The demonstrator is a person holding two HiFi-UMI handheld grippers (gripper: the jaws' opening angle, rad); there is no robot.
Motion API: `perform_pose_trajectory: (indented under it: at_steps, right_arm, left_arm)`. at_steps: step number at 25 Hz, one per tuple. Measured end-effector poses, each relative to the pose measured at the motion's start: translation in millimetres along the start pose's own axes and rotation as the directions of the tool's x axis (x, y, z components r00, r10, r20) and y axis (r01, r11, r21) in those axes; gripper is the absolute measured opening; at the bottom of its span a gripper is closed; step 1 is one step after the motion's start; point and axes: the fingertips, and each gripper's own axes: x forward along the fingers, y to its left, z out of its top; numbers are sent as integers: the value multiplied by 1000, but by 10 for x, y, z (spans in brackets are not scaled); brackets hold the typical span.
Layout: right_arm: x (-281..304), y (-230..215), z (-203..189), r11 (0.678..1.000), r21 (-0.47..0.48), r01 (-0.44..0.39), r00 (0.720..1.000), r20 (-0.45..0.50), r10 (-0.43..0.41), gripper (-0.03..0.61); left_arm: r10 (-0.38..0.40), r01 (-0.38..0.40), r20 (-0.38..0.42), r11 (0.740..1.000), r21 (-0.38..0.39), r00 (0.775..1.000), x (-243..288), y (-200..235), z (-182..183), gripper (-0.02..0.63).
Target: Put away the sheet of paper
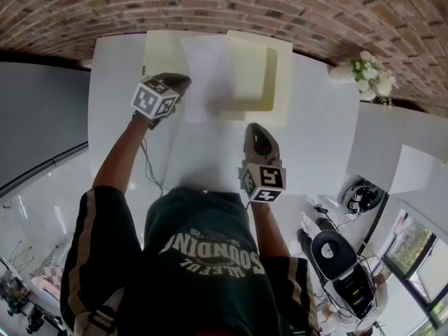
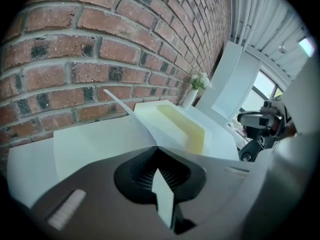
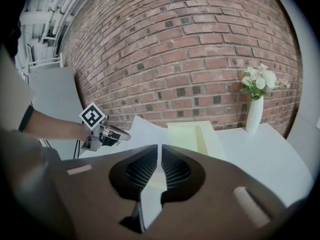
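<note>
Partly, sheet [image 1: 203, 68] overlapping box [image 1: 282, 75], near edge hidden

Back of the room is all red brick wall [image 3: 200, 44] with grey mortar. A white bench [image 1: 329, 138] sits right against it, with a slim white vase [image 3: 254, 115] of white flowers [image 3: 262, 81] at its right end, close to the bricks. Floor [image 1: 42, 208] is glossy white and throws reflections, there's a big flat grey panel [image 1: 35, 117] off to the left, white boards [image 2: 235, 79] on the right and pale pipes [image 3: 40, 14] up high. Daylight comes in through a window [image 1: 413, 247] low on the right, with some black-and-white gear [image 1: 343, 257] and cables on the floor near it.
</note>
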Motion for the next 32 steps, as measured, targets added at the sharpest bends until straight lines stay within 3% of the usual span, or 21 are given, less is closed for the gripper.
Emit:
perform_pose_trajectory:
  at_steps: [8, 32]
  right_arm:
    - [17, -128, -16, 1000, 12, 16, 1000, -4, -16, 8]
    - [172, -369, -71, 998, 41, 51, 998, -34, -49, 8]
  left_arm:
    - [11, -11, -27, 1000, 4, 1000, 205, 109, 23, 11]
    - [-17, 9, -63, 993, -121, 998, 799, 274, 43, 11]
